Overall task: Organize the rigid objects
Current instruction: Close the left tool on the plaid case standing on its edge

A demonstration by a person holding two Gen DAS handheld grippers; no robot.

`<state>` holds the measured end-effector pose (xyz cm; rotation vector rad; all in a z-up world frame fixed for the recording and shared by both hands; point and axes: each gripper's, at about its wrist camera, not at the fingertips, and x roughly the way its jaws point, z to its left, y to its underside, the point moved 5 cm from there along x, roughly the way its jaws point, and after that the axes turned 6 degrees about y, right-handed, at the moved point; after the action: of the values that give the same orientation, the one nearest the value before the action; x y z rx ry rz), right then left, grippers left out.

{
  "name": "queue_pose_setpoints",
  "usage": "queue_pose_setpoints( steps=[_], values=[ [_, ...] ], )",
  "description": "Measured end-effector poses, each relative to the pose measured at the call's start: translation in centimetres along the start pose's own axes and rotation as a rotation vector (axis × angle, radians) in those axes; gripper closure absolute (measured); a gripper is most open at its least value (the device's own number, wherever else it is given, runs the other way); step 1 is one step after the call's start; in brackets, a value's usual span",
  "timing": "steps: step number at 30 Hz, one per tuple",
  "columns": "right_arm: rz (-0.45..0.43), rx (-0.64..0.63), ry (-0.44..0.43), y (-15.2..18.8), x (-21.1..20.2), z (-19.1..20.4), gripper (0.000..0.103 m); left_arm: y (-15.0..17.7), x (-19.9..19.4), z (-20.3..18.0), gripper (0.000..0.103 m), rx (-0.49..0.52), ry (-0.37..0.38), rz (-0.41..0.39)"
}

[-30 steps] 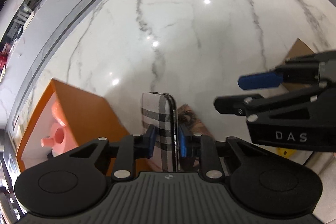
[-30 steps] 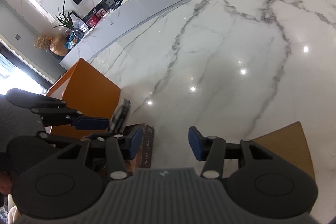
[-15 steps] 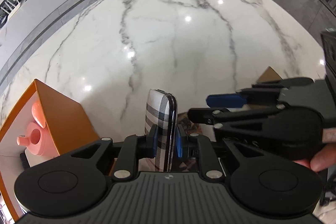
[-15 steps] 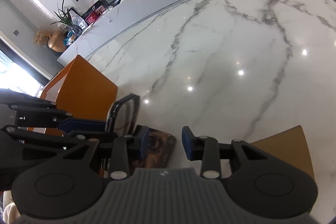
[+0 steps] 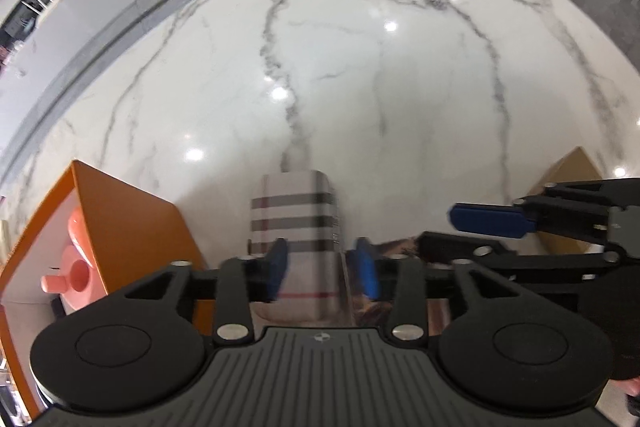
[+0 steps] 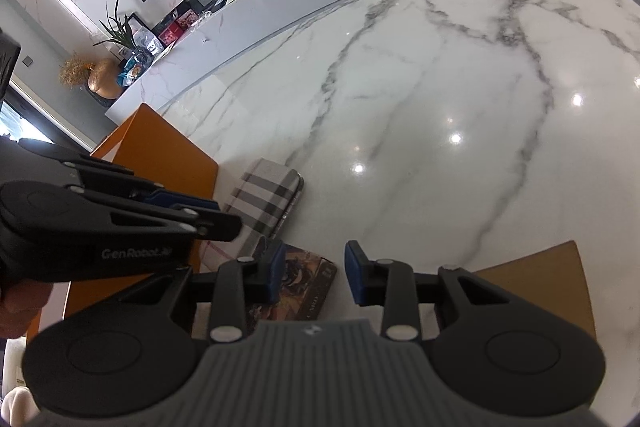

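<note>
Letting go: left gripper (image 5: 320,265) opening around flat plaid-patterned case (image 5: 294,211); right gripper (image 6: 314,275) closing, empty; more sorting seemingly remaining.

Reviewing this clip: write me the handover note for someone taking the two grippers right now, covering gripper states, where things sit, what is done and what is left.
Left gripper: jaws opening; the plaid case lies between them, pads off it.
Right gripper: jaws closing, nothing between them; it hovers by the dark patterned box.
Plaid case: lying on the marble table, overlapping the dark patterned box, beside the orange box.
Orange box: holds a pink item.
Tan board: at the table's right edge.
Done: case is set down.
Left: probably tidy the case and the patterned box; the final spot is unclear.
</note>
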<state>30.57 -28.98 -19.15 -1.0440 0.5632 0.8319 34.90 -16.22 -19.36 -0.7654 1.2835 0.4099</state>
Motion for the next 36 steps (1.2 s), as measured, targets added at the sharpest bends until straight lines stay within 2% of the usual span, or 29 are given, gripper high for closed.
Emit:
queue_pose_setpoints(
  steps=[2, 6, 11, 13, 17, 22, 24, 28, 29, 30, 31, 33, 34, 36],
  values=[
    [-0.012, -0.011, 0.042, -0.1, 0.0, -0.2, 0.079, -0.2, 0.6, 0.1, 0.041, -0.018, -0.012, 0.003],
    [-0.043, -0.034, 0.117, -0.3, -0.1, -0.6, 0.077, -0.7, 2.4, 0.5, 0.033, -0.076, -0.058, 0.043],
    [-0.040, -0.036, 0.107, -0.3, 0.1, -0.7, 0.078, -0.7, 3.9, 0.6, 0.032, -0.075, -0.102, 0.065],
    [-0.040, -0.040, 0.106, -0.4, 0.2, -0.7, 0.077, -0.5, 4.3, 1.0, 0.025, -0.094, -0.120, 0.068],
    [-0.040, -0.052, 0.100, -0.4, 0.5, -0.5, 0.077, -0.6, 4.3, 1.7, 0.022, -0.124, -0.079, 0.056],
    [-0.041, -0.075, 0.084, -0.4, 0.9, -0.1, 0.077, -0.4, 3.8, 1.7, 0.046, -0.098, -0.068, 0.046],
    [-0.029, -0.062, 0.079, -0.3, 1.1, -0.3, 0.075, -0.4, 3.0, 1.7, 0.061, -0.086, -0.054, 0.036],
    [-0.018, -0.022, 0.073, -0.3, 1.3, -0.8, 0.075, -0.4, 1.4, 2.1, 0.075, -0.085, -0.028, 0.028],
    [-0.021, -0.021, 0.069, -0.3, 1.3, -0.7, 0.075, -0.3, 1.0, 2.3, 0.082, -0.091, -0.008, 0.032],
    [-0.021, -0.022, 0.065, -0.3, 1.3, -0.7, 0.075, -0.3, 0.6, 2.4, 0.097, -0.103, 0.025, 0.035],
    [-0.019, -0.023, 0.062, -0.3, 1.3, -0.6, 0.075, -0.1, 0.2, 2.6, 0.102, -0.120, 0.058, 0.039],
    [-0.017, -0.020, 0.055, -0.3, 1.2, -0.6, 0.075, 0.1, -0.5, 2.8, 0.102, -0.135, 0.112, 0.043],
    [-0.018, -0.018, 0.049, -0.3, 1.2, -0.5, 0.075, 0.2, -0.6, 2.9, 0.102, -0.127, 0.108, 0.045],
    [-0.016, -0.017, 0.040, -0.3, 1.3, -0.4, 0.075, 0.2, -0.6, 2.9, 0.098, -0.074, 0.042, 0.037]
  ],
)
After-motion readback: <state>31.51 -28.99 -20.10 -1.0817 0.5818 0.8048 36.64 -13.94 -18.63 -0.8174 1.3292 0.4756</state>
